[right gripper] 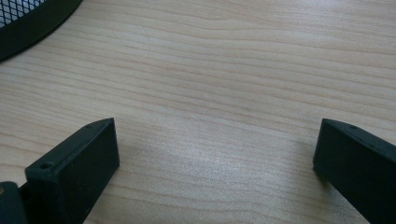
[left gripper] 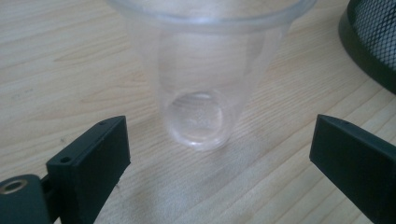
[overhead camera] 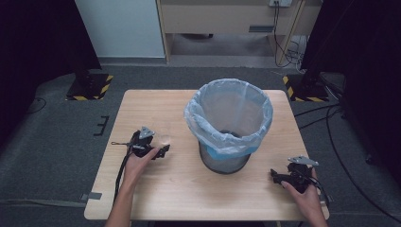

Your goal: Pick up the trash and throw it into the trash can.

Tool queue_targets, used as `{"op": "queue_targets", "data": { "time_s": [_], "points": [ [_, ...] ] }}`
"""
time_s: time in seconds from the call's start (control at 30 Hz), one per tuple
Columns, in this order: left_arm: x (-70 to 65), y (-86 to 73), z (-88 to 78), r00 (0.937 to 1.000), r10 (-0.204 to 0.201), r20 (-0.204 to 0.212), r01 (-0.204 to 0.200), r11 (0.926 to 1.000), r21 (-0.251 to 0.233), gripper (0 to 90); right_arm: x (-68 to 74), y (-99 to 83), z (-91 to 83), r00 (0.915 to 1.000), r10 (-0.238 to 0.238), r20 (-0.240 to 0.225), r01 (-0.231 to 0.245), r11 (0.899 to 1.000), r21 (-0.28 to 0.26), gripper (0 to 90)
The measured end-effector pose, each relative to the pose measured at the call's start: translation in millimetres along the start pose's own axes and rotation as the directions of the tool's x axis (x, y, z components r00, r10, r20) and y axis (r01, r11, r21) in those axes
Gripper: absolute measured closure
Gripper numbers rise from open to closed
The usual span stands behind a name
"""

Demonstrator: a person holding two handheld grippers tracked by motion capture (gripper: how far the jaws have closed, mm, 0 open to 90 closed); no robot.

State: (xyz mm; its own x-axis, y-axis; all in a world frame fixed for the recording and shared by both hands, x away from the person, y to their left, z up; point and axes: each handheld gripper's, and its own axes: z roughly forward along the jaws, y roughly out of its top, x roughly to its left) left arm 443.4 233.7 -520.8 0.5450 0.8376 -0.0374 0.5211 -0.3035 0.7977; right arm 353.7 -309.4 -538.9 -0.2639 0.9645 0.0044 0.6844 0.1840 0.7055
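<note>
A waste bin (overhead camera: pixel 229 124) with a bag (overhead camera: pixel 230 113) in it stands on the bench (overhead camera: pixel 156 189), a little right of centre. A cup (left gripper: pixel 201 74) stands upright left of the bin, apart from it. The left gripper (overhead camera: pixel 161 150) sits just before the cup, jaws either side, not touching. The right gripper (overhead camera: pixel 279 177) rests near the bench's front right corner, right of the bin.

A clear plastic cup (left gripper: pixel 201 79) stands upright on the light wooden table (left gripper: pixel 60 60), its wide rim at the top and its narrower round base resting flat on the wood. It is see-through, so the wood grain shows through its walls. Nothing is visible inside. In the high view the cup (overhead camera: pixel 165 139) sits on the table's left half, near the mesh waste bin (overhead camera: pixel 227 127).
</note>
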Motion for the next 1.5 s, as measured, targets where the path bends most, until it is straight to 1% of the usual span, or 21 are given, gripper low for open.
{"op": "queue_targets", "data": {
  "time_s": [0.07,0.27,0.33,0.37,0.43,0.47,0.53,0.57,0.67,0.7,0.77,0.83,0.97,1.03,1.07,1.1,1.13,1.2,1.23,1.37,1.5],
  "points": [
    [-1.4,1.9,2.2,0.9998,0.017,-0.012,-0.017,0.9999,0.004,3.5,-0.2,0.0,-0.1,1.0,-0.001,-0.003,0.001,1.0,0.0,0.4],
    [-3.0,8.8,5.9,0.9999,-0.008,-0.012,0.007,0.9989,-0.046,3.7,-0.4,-0.1,-0.1,1.0,-0.005,-0.005,0.005,1.0,0.0,0.4],
    [-3.2,10.3,6.7,0.9999,-0.007,-0.014,0.006,0.9987,-0.05,4.1,-0.5,-0.1,-0.1,1.0,-0.007,-0.005,0.007,1.0,-0.001,0.4],
    [-3.3,12.7,8.4,0.9997,0.006,-0.022,-0.007,0.9984,-0.056,4.4,-0.5,-0.1,-0.1,1.0,-0.007,-0.005,0.007,1.0,-0.001,0.4],
    [-2.1,14.4,10.5,0.9997,0.004,-0.026,-0.005,0.998,-0.063,5.2,-0.5,-0.1,-0.1,1.0,-0.007,-0.005,0.007,1.0,-0.001,0.4],
    [-2.1,14.4,10.5,0.9997,0.004,-0.026,-0.005,0.998,-0.063,6.4,-0.5,-0.1,-0.1,1.0,-0.007,-0.005,0.007,1.0,-0.001,0.4],
    [1.0,15.3,12.4,0.9994,-0.009,-0.033,0.006,0.9961,-0.089,10.1,-0.4,-0.1,-0.1,1.0,-0.005,-0.006,0.005,1.0,0.0,0.4],
    [2.2,15.5,13.0,0.9996,-0.017,-0.025,0.014,0.9953,-0.096,12.0,-0.5,-0.1,-0.1,1.0,-0.006,-0.006,0.006,1.0,0.0,0.4],
    [4.1,16.2,14.1,0.9995,-0.019,-0.025,0.016,0.9942,-0.106,19.1,-0.4,-0.1,-0.1,1.0,-0.005,-0.006,0.005,1.0,0.0,0.4],
    [5.5,16.9,14.6,0.9996,-0.021,-0.018,0.019,0.9919,-0.126,22.6,-0.4,-0.1,-0.1,1.0,-0.005,-0.006,0.005,1.0,0.0,0.4],
    [5.0,18.4,15.1,0.9999,-0.003,-0.012,0.001,0.9907,-0.136,29.5,-0.6,-0.1,0.0,1.0,-0.008,-0.006,0.008,1.0,-0.001,0.3],
    [3.7,20.7,14.3,0.9999,0.011,0.003,-0.011,0.9886,-0.15,32.8,-0.5,-0.1,-0.1,1.0,-0.006,-0.005,0.006,1.0,0.0,0.4],
    [1.2,23.5,11.2,0.9996,0.025,0.012,-0.023,0.987,-0.159,35.8,-0.4,-0.1,-0.1,1.0,-0.005,-0.005,0.005,1.0,0.0,0.4],
    [-0.8,27.2,6.7,0.9989,0.035,0.032,-0.029,0.9862,-0.163,35.9,-0.5,-0.1,0.0,1.0,-0.007,-0.005,0.007,1.0,-0.001,0.4],
    [-0.8,27.2,6.7,0.9989,0.035,0.032,-0.029,0.9862,-0.163,35.9,-0.4,-0.1,-0.1,1.0,-0.005,-0.006,0.005,1.0,0.0,0.4],
    [-2.1,30.7,1.6,0.9981,0.048,0.038,-0.041,0.9849,-0.168,35.9,-0.6,-0.1,0.0,1.0,-0.007,-0.005,0.007,1.0,-0.001,0.4],
    [-2.1,30.7,1.6,0.9981,0.048,0.038,-0.041,0.9849,-0.168,35.9,-0.6,-0.1,0.0,1.0,-0.007,-0.005,0.007,1.0,-0.001,0.4],
    [-3.8,36.8,-7.7,0.9966,0.054,0.063,-0.042,0.9821,-0.184,35.9,-0.4,-0.1,-0.1,1.0,-0.005,-0.006,0.005,1.0,0.0,0.4],
    [-4.2,39.0,-10.9,0.9961,0.058,0.066,-0.045,0.9813,-0.187,35.9,-0.5,-0.1,-0.1,1.0,-0.005,-0.005,0.005,1.0,0.0,0.4],
    [-4.8,46.9,-22.5,0.995,0.055,0.084,-0.037,0.9781,-0.205,35.9,-0.5,-0.1,-0.1,1.0,-0.006,-0.006,0.006,1.0,0.0,0.4],
    [-5.3,54.0,-30.1,0.9927,0.068,0.1,-0.046,0.9765,-0.21,35.8,-0.5,-0.1,-0.1,1.0,-0.006,-0.006,0.006,1.0,0.0,0.4]
  ]
}}
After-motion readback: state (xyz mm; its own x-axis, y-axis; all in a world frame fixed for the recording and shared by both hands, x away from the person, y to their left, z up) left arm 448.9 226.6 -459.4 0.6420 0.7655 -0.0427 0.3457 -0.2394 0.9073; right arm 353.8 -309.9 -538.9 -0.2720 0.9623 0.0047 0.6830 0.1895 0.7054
